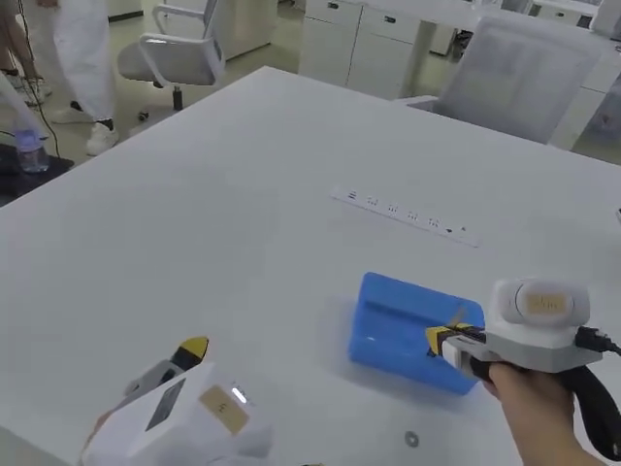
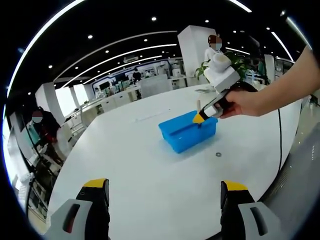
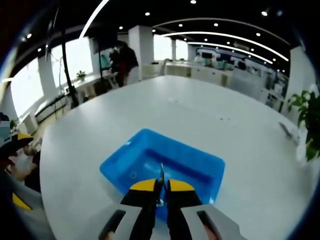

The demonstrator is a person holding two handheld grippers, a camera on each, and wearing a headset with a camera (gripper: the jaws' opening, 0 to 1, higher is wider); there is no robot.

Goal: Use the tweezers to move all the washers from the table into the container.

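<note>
Over the blue container (image 3: 114,170), your right gripper (image 3: 161,186) holds its jaws pressed together on the tweezers (image 3: 161,174). Their thin length points straight ahead along the jaws, with the tips above the container's floor; whether they carry a washer is too small to tell. One washer (image 1: 411,440) lies flat on the table (image 1: 243,194), near the container's near wall but clear of it, so it sits behind the tweezer tips, toward you. Your right gripper is much the closer one; reaching it likely means drawing back and tipping down. Your left gripper (image 2: 164,186) hovers at the near left, jaws wide apart, holding nothing
</note>
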